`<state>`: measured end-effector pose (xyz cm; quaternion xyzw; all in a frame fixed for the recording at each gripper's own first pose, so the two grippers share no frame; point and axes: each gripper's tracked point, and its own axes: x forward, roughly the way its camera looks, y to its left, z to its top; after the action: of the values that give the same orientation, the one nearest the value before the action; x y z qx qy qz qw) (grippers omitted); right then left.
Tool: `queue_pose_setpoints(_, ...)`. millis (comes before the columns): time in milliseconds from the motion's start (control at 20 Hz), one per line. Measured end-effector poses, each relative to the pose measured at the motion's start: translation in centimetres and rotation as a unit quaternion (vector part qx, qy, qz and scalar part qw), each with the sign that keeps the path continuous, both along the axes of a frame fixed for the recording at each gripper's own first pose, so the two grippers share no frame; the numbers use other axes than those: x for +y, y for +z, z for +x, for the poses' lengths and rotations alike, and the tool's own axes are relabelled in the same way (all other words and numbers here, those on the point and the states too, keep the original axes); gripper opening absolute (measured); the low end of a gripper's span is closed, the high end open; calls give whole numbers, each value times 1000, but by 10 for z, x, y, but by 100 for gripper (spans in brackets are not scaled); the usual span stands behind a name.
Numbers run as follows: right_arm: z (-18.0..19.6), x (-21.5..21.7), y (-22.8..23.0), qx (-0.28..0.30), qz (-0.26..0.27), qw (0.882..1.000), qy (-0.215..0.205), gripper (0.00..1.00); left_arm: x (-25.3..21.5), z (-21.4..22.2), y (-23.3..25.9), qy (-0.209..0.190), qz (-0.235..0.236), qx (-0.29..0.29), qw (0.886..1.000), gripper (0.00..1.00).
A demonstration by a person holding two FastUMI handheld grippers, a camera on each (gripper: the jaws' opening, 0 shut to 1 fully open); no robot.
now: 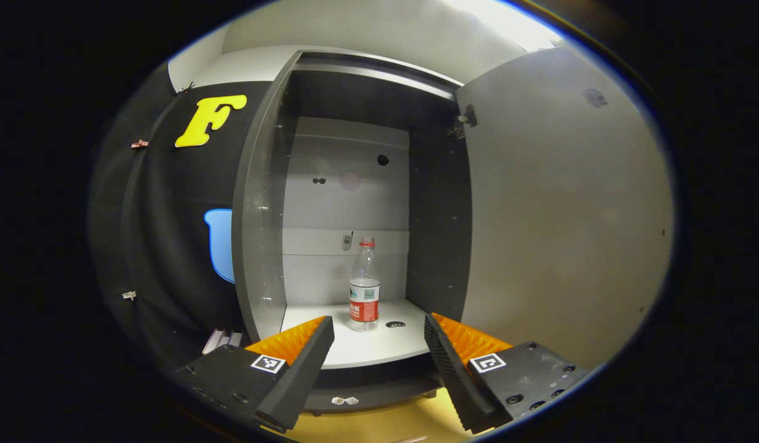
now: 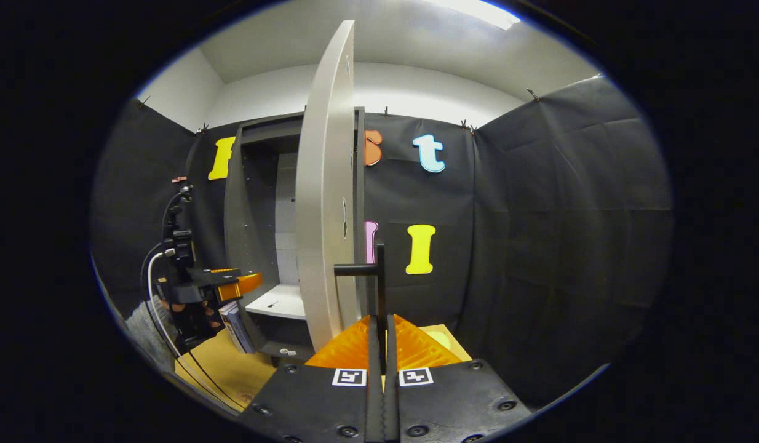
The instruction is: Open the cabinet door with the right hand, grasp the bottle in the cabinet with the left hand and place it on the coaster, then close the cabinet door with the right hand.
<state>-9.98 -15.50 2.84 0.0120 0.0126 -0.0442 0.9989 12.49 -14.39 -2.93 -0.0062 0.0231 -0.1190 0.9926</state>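
Inside the open cabinet [image 1: 330, 184], the upright bottle [image 1: 365, 289] is standing mid-shelf, dead ahead of the left tongs [image 1: 379, 335] gaping apart, while the right tongs [image 2: 379, 332] are clamping the door handle [image 2: 372, 277].

A clear, glossy plastic bottle [image 1: 365, 286] with a paper-like label stands on the smooth, matt pale shelf [image 1: 361, 344] of a cabinet [image 1: 438, 234] with dark matt walls. The open door [image 2: 324, 203] has a smooth satin face and a matt dark bar handle [image 2: 370, 269]. Ridged pads [image 1: 290, 341] line the left gripper [image 1: 379, 344].
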Motion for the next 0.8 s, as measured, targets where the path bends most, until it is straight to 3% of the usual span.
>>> queue_pose_setpoints(300,-33,-15,5,-6,-26,1000,-13,5,-8,52,-14,12,4,10,1000,93)
queue_pose_setpoints(500,-39,-61,1,-3,-36,995,-91,1,-10,90,-29,18,-3,16,1000,93)
queue_pose_setpoints(550,-38,-72,1,-4,-39,993,-110,5,-11,100,-29,19,0,14,1000,93)
queue_pose_setpoints(750,-26,-114,-5,-1,-53,984,-170,5,-20,137,-39,17,16,9,1000,93)
queue_pose_setpoints(800,-26,-122,-2,-3,-61,981,-182,13,-22,145,-44,19,13,12,1000,93)
